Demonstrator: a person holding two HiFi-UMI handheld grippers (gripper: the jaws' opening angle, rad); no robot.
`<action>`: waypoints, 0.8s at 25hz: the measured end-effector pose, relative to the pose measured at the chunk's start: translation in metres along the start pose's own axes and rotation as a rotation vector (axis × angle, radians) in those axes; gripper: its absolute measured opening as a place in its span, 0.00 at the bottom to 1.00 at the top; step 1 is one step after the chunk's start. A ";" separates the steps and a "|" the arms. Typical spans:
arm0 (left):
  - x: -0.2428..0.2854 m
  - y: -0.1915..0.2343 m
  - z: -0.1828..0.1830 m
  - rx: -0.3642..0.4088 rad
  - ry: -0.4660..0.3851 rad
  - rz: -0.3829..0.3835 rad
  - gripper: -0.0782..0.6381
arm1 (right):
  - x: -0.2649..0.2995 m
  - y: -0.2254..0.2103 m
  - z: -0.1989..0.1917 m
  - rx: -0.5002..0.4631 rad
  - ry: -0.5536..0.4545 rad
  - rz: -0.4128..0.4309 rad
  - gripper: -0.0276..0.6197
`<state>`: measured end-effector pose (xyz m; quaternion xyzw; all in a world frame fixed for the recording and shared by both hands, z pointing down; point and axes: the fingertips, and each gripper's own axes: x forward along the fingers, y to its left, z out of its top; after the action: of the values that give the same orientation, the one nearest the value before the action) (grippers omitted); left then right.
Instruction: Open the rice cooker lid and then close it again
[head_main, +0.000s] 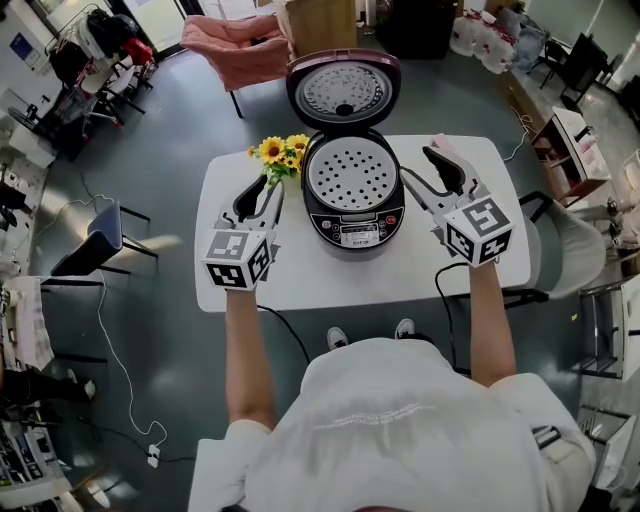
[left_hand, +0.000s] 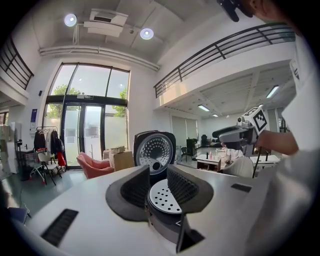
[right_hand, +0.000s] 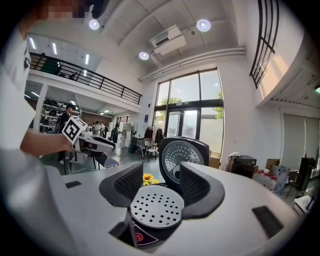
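white table (head_main: 300, 285) bearing a rice cooker (head_main: 355, 215) at its middle, lid (head_main: 343, 92) standing open behind the perforated tray (head_main: 352, 172), left gripper (head_main: 262, 190) and right gripper (head_main: 440, 160) flanking it (jaws of both partly apart, holding nothing), yellow flowers (head_main: 284, 152) just beside the left one.

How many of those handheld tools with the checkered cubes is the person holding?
2. The left hand-held gripper is just left of the open rice cooker; the right hand-held gripper is just right of it. No others seem hidden.
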<state>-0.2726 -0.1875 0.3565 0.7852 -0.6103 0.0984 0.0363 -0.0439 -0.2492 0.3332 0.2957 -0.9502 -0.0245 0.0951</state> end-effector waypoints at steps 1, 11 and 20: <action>-0.001 0.002 -0.001 0.003 0.001 -0.010 0.28 | 0.001 0.005 0.000 0.006 0.001 -0.005 0.39; -0.001 0.020 -0.026 0.006 0.043 -0.109 0.28 | -0.004 0.024 -0.011 0.043 0.043 -0.100 0.39; 0.039 0.030 -0.025 0.002 0.059 -0.162 0.28 | -0.001 -0.001 -0.021 0.067 0.073 -0.150 0.39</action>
<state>-0.2946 -0.2280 0.3869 0.8289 -0.5432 0.1188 0.0610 -0.0388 -0.2489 0.3535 0.3700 -0.9215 0.0108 0.1176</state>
